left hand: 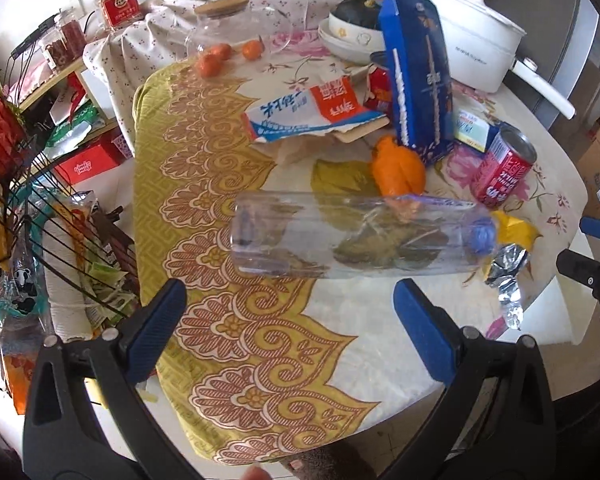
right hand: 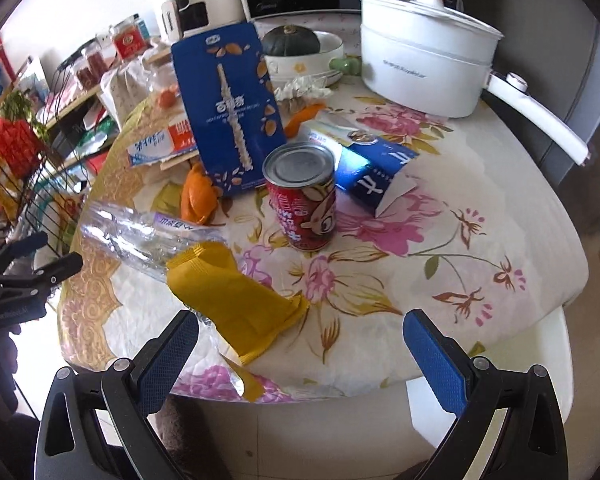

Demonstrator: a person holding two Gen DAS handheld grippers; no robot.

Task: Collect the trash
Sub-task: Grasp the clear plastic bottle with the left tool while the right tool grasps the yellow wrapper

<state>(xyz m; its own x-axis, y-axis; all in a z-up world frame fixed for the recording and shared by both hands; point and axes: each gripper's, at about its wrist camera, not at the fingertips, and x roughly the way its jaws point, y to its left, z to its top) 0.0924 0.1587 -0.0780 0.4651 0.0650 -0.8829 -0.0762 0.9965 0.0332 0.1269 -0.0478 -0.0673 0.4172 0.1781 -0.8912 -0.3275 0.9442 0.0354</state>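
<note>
On the near part of the table, an empty clear bottle lies on its side just ahead of the left gripper, whose jaws are spread wide and empty. Best to straddle the bottle's middle squarely, then squeeze gently. The right gripper, also spread, hovers by the yellow wrapper.

Left tongs gape near a clear bottle lying sideways
</note>
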